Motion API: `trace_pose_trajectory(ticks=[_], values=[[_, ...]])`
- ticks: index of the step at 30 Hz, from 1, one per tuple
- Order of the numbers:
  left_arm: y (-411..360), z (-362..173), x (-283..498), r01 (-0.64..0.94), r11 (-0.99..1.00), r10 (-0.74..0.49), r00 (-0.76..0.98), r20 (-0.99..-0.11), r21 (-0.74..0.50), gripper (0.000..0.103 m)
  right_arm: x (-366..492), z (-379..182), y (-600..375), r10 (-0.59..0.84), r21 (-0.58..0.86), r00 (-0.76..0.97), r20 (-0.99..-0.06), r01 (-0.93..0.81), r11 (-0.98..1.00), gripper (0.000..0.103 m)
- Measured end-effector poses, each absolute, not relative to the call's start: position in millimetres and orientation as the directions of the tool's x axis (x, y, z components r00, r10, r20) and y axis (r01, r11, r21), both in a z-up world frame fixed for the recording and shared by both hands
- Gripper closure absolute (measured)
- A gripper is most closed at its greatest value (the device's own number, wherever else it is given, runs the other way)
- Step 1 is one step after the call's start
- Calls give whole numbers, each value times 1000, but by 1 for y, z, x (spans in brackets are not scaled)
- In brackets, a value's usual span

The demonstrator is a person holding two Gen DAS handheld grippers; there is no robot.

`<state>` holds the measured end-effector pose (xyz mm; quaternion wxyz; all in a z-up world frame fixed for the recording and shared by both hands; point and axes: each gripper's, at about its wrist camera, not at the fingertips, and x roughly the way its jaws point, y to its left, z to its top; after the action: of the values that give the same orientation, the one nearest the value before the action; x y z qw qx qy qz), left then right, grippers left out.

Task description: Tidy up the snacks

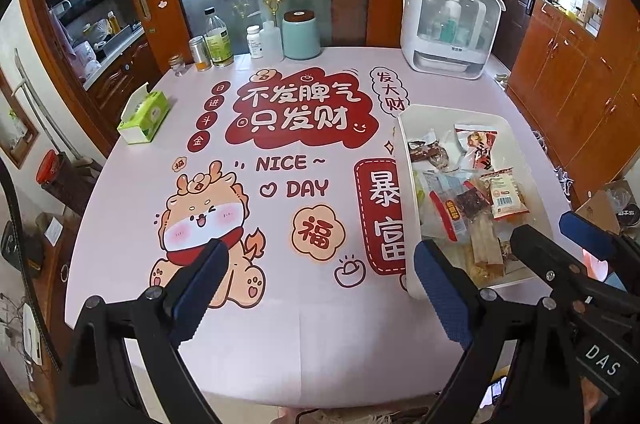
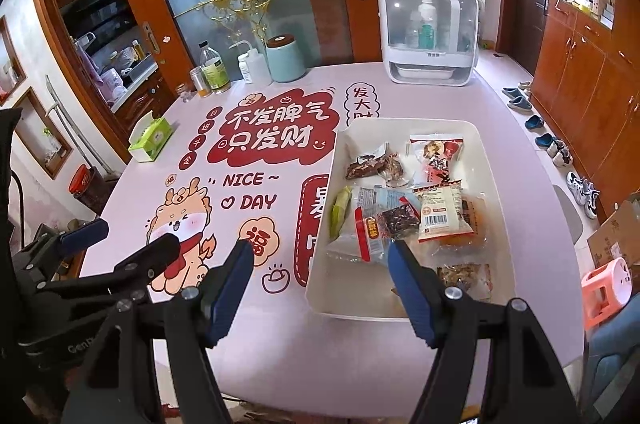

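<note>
A white rectangular tray [image 2: 486, 159] sits on the right side of the pink printed tablecloth [image 2: 280, 336] and holds several wrapped snacks [image 2: 442, 212]. It also shows in the left wrist view [image 1: 404, 159], with its snacks [image 1: 476, 147]. My left gripper [image 1: 320, 284] is open and empty above the table's near edge, left of the tray. My right gripper [image 2: 322, 284] is open and empty, its right finger over the tray's near end. The right gripper also shows in the left wrist view [image 1: 560, 232], and the left gripper in the right wrist view [image 2: 128, 236].
At the table's far edge stand a white appliance with bottles inside [image 2: 430, 31], a teal canister [image 2: 285, 59], and several bottles and jars [image 2: 214, 67]. A green tissue box [image 2: 150, 139] lies at the left. Wooden cabinets [image 2: 580, 79] and shoes [image 2: 556, 147] are to the right.
</note>
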<state>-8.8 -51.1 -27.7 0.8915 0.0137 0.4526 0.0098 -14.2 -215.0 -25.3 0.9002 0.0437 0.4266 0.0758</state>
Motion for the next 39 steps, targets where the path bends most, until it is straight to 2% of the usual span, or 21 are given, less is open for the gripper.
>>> trace_pose_trajectory(ticks=[39], values=[[-55,-36,-10,-2,999,30,570,-821,36,10,-12,-30,-219,177,147,612,-771,-100,984,33]])
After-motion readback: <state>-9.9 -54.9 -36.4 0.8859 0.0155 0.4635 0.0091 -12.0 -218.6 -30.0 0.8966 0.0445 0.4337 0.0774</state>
